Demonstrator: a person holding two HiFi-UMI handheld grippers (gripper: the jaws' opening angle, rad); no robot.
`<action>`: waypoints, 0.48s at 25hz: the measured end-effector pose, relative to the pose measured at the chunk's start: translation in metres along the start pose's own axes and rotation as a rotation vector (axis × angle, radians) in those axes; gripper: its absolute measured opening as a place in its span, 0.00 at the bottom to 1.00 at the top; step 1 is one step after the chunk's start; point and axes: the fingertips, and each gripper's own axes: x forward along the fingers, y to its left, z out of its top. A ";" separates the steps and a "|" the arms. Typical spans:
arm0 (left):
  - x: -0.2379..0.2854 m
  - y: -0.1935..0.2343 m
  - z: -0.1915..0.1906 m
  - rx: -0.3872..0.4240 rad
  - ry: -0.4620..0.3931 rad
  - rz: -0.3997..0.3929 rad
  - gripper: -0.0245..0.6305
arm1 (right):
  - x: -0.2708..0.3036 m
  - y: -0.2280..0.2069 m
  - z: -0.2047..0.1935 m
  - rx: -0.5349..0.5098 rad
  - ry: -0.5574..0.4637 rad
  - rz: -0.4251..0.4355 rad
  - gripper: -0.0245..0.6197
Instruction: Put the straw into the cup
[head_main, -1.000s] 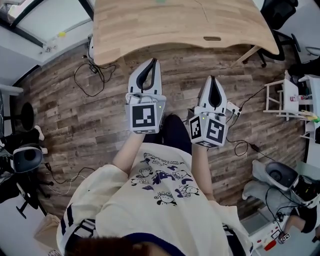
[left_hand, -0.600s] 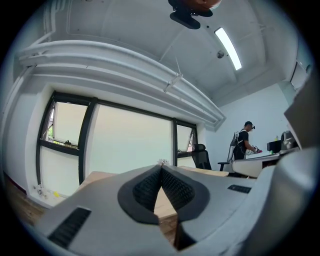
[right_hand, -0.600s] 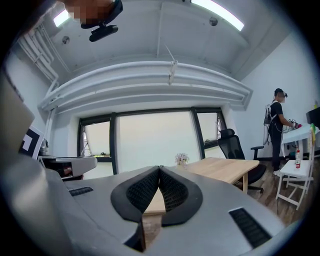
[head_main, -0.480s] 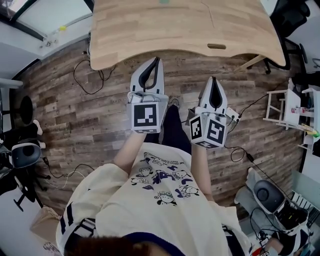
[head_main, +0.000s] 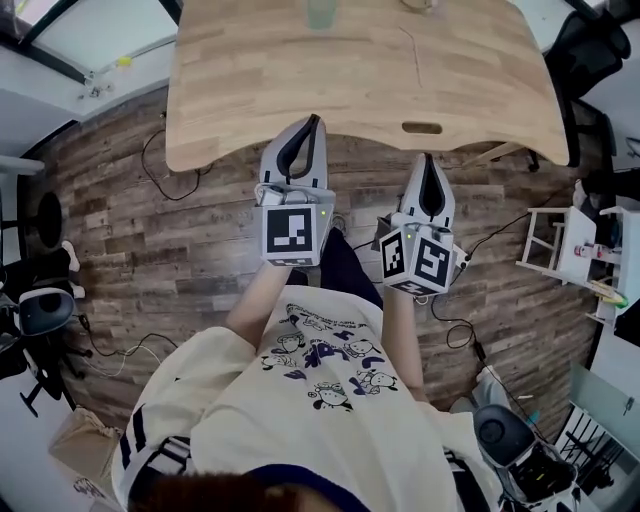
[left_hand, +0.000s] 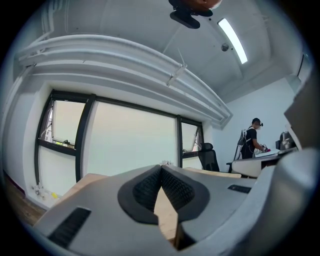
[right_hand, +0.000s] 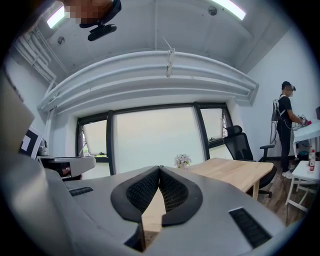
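You hold both grippers in front of your body, over the floor (head_main: 150, 250) on the near side of the table (head_main: 360, 80), and both point toward the table. The left gripper (head_main: 313, 122) shows its tip just over the near edge of the table, and the right gripper (head_main: 427, 158) stops just short of this edge. In the left gripper view the two dark pads (left_hand: 145, 187) meet at the tip. Nothing is between them, and only the wood of the table (left_hand: 167, 215) shows through the gap behind the tip. The right gripper view shows the same: the jaws are together at the tip, without any thing in them. I think this is because there is nothing to carry yet, and you keep the grippers side by side and low so that both are ready when you come to the table. At the far edge of the table stands a pale green thing, cut by the top of the head view, and I take it for the cup (head_main: 320, 12), but I cannot be sure. The straw I cannot find in any view. A small thing (head_main: 420, 4) also at the far edge is cut too much to tell what it is. The cup is well apart from both grippers, across the whole table, so the task seems not begun. You will likely need to come closer to the table and open one pair of jaws before you can take the straw.
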 end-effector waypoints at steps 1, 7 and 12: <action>0.008 0.000 0.002 0.003 -0.003 0.007 0.09 | 0.008 -0.004 0.002 0.001 -0.001 0.004 0.04; 0.054 -0.001 0.007 0.010 -0.012 0.050 0.08 | 0.056 -0.028 0.009 0.004 -0.005 0.039 0.04; 0.081 -0.002 0.004 0.013 -0.005 0.083 0.08 | 0.090 -0.043 0.004 0.015 0.014 0.067 0.04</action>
